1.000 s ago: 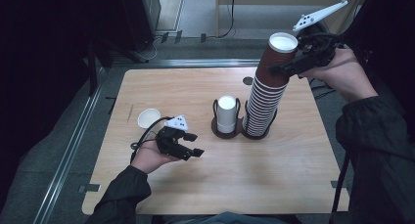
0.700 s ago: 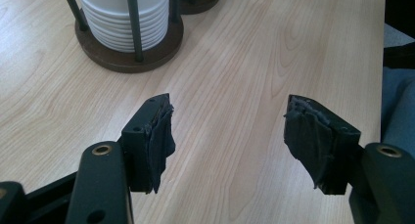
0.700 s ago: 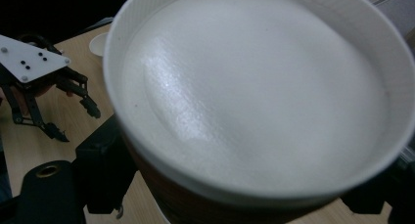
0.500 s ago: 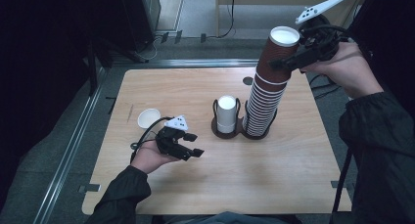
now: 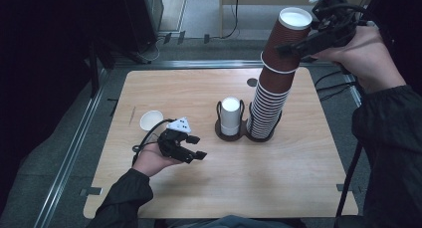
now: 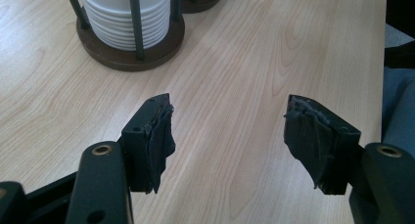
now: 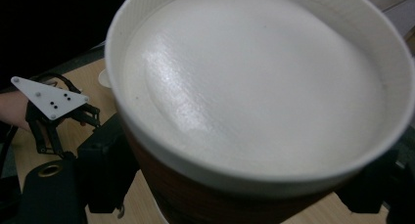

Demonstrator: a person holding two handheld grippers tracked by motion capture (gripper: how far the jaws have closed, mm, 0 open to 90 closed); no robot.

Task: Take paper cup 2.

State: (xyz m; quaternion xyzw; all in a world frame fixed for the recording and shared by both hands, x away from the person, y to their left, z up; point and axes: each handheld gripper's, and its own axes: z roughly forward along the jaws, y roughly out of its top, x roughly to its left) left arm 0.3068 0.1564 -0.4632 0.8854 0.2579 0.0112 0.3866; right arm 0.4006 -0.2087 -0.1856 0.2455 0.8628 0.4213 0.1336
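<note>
1. Right gripper (image 5: 298, 45) clamped on the top brown cup (image 5: 288, 41), raised partly clear of the tall cup stack (image 5: 266, 111).
2. Stack stands in the right ring of the holder (image 5: 244, 133) at mid-table (image 5: 298, 178).
3. Left gripper (image 5: 193, 146) low over the table, jaws apart, nothing between.

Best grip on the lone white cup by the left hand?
Take the white cup at its rim, from straight above, one finger inside and one outside. It stands upright with its mouth open, and it looks low, leaving little side wall for the left gripper to pinch.
</note>
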